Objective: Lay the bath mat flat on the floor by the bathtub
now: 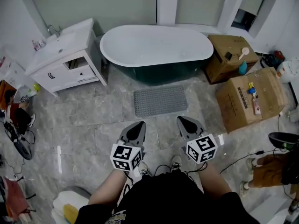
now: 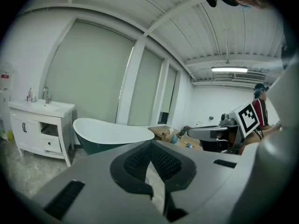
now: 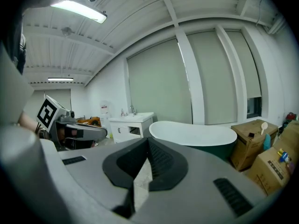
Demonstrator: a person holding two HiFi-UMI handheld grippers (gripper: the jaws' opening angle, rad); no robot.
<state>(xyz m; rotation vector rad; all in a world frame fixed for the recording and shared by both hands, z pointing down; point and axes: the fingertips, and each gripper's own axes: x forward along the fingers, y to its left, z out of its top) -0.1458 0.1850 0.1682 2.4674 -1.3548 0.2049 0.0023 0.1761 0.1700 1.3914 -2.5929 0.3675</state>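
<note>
Grey tiled floor (image 1: 88, 120) runs up to the tub (image 1: 156, 45) at the far wall. The mat (image 1: 160, 101) lies spread flat just in front of the tub, square to its side, with no folds visible. The task is judged complete. The left gripper (image 1: 139, 125) and right gripper (image 1: 183, 120) hang close to the person's body, well apart from the mat. Both sets of jaws are together and empty, consistent with nothing left to carry.

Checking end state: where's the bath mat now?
Head view, centre: bath mat lies flat on the floor in front of the bathtub, left of the cardboard boxes.
</note>
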